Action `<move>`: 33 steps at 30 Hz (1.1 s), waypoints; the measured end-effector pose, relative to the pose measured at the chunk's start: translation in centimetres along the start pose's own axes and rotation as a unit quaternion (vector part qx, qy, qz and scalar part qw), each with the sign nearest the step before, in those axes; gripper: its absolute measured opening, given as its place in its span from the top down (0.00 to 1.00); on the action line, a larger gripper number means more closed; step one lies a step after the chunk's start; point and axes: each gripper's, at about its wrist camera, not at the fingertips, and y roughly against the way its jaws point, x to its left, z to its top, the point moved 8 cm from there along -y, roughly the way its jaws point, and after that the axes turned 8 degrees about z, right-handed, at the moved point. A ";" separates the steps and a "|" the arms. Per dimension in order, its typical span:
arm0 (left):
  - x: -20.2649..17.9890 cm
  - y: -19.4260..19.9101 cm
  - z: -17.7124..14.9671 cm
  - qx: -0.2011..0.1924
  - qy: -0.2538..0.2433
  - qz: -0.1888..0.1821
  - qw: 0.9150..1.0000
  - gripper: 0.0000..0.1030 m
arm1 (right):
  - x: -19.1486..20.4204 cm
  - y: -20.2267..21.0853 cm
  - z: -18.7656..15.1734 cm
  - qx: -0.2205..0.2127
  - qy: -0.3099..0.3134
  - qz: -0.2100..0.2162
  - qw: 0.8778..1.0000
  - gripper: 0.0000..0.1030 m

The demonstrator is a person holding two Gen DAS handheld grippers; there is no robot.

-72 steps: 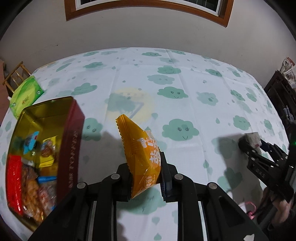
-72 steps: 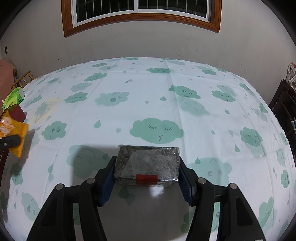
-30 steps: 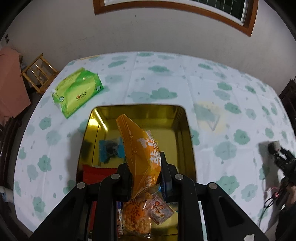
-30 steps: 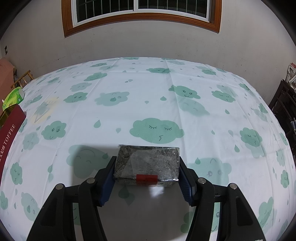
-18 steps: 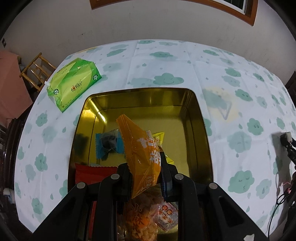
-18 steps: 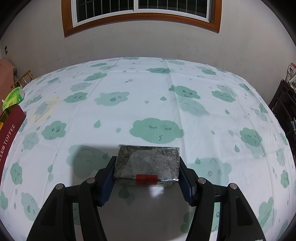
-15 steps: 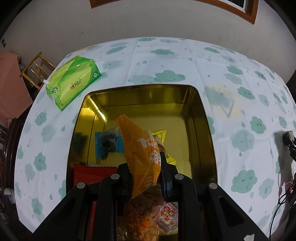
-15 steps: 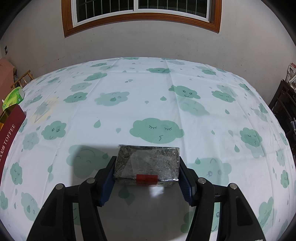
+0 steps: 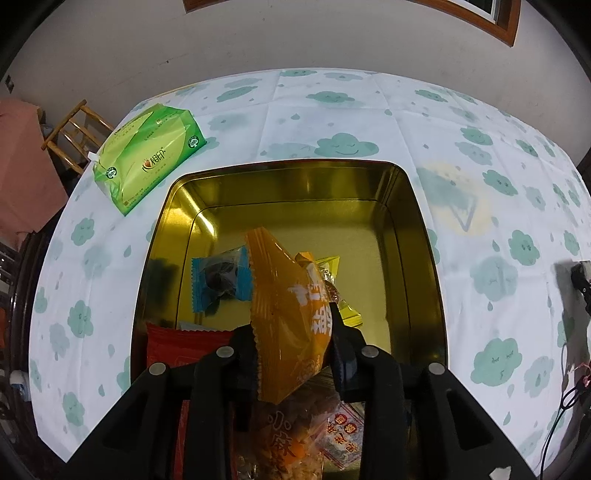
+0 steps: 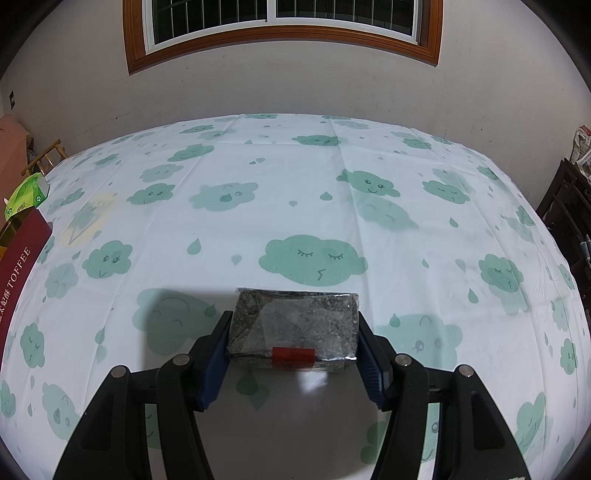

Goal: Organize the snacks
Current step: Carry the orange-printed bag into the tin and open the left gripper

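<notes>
Holding one orange packet (image 9: 286,314) over tin (image 9: 417,229); one dark block (image 10: 295,328) gripped.

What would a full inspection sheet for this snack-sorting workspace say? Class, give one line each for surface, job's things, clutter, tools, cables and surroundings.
Surface: table under a white cloud-print tablecloth.
Job's things: open gold tin holding a blue packet, a red packet and others; orange snack bag above it; dark wrapped block.
Clutter: green tissue pack beside the tin.
Tools: left tool shut on the orange snack bag; right tool shut on the dark wrapped block.
Cables: thin cables at the table's right edge.
Surroundings: wood-framed window, wooden chair.
</notes>
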 end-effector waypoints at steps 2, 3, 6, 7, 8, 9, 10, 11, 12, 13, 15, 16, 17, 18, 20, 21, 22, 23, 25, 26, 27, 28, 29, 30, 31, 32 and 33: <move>0.1 0.0 0.0 0.000 -0.001 0.004 1.000 0.68 | 0.0 0.0 0.0 0.000 0.000 0.000 1.000 0.40; 0.1 0.0 0.0 -0.001 -0.002 0.006 1.000 0.68 | 0.0 0.0 0.0 0.000 0.000 0.000 1.000 0.40; 0.1 0.1 0.0 -0.002 -0.002 0.007 1.000 0.67 | 0.0 0.0 0.0 0.000 0.000 0.000 1.000 0.40; 0.1 0.2 0.0 -0.003 -0.001 0.008 1.000 0.66 | 0.0 0.0 0.0 0.000 0.000 0.000 1.000 0.40; 0.1 0.2 0.0 -0.004 -0.001 0.009 1.000 0.64 | 0.0 0.0 0.0 0.000 0.000 0.000 1.000 0.40; 0.1 0.3 0.0 -0.004 -0.001 0.009 1.000 0.63 | 0.0 0.0 0.0 0.000 0.000 0.000 1.000 0.40; 0.1 0.4 0.0 -0.006 -0.001 0.010 1.000 0.62 | 0.0 0.0 0.0 0.000 0.000 0.000 1.000 0.40; 0.1 0.5 0.0 -0.007 -0.001 0.009 1.000 0.60 | 0.0 0.0 0.0 0.000 0.000 0.000 1.000 0.40; 0.1 0.6 0.1 -0.008 -0.001 0.008 1.000 0.59 | 0.0 0.0 0.0 0.000 0.000 0.000 1.000 0.40; 0.0 0.8 0.1 -0.009 -0.001 0.008 1.000 0.58 | 0.0 0.0 0.0 0.000 0.000 0.000 1.000 0.40; -0.1 1.1 0.1 -0.013 -0.003 0.009 1.000 0.55 | 0.0 0.0 0.0 0.000 0.000 0.000 1.000 0.40; -0.2 1.3 0.2 -0.016 -0.005 0.010 1.000 0.54 | 0.0 0.0 0.0 0.000 0.000 0.000 1.000 0.40; -0.3 1.5 0.2 -0.019 -0.006 0.009 1.000 0.52 | 0.0 0.0 0.0 0.000 0.000 0.000 1.000 0.40; -0.4 1.8 0.2 -0.022 -0.006 0.010 1.000 0.51 | 0.0 0.0 0.0 0.000 0.000 0.000 1.000 0.40; -0.5 2.1 0.3 -0.026 -0.008 0.012 1.000 0.51 | 0.0 0.0 0.0 0.000 0.000 0.000 1.000 0.40; -0.5 2.4 0.3 -0.029 -0.009 0.014 0.999 0.50 | 0.0 0.0 0.0 0.000 0.000 0.000 1.000 0.40; -0.6 2.6 0.3 -0.032 -0.009 0.015 0.999 0.50 | 0.0 0.0 0.0 0.000 0.000 0.000 1.000 0.40; -0.6 2.8 0.3 -0.034 -0.009 0.017 0.999 0.50 | 0.0 0.0 0.0 0.000 0.000 0.000 1.000 0.40; -0.6 3.4 0.3 -0.042 -0.009 0.022 0.999 0.49 | 0.0 0.0 0.0 0.000 0.000 0.000 1.000 0.40; -0.6 3.8 0.2 -0.046 -0.008 0.025 0.999 0.48 | 0.0 0.0 0.0 0.000 0.000 0.000 1.000 0.40; -0.6 4.1 0.2 -0.051 -0.007 0.028 0.998 0.47 | 0.0 0.0 0.0 0.000 0.000 0.000 1.000 0.40; -0.6 4.5 0.1 -0.055 -0.007 0.030 0.998 0.46 | 0.0 0.0 0.0 0.000 0.000 0.000 1.000 0.40; -0.6 4.9 0.0 -0.060 -0.007 0.032 0.998 0.46 | 0.0 0.0 0.0 0.000 0.000 0.000 1.000 0.40; -0.7 5.3 -0.1 -0.064 -0.006 0.036 0.997 0.46 | 0.0 0.0 0.0 0.000 0.000 0.000 1.000 0.40; -0.7 5.7 -0.2 -0.069 -0.005 0.039 0.997 0.46 | 0.0 0.0 0.0 0.000 0.000 0.000 1.000 0.40; -0.8 6.1 -0.3 -0.073 -0.007 0.040 0.997 0.46 | 0.0 0.0 0.0 0.000 0.000 0.000 1.000 0.40; -0.8 6.5 -0.4 -0.078 -0.006 0.042 0.996 0.46 | 0.0 0.0 0.0 0.000 0.000 0.000 1.000 0.40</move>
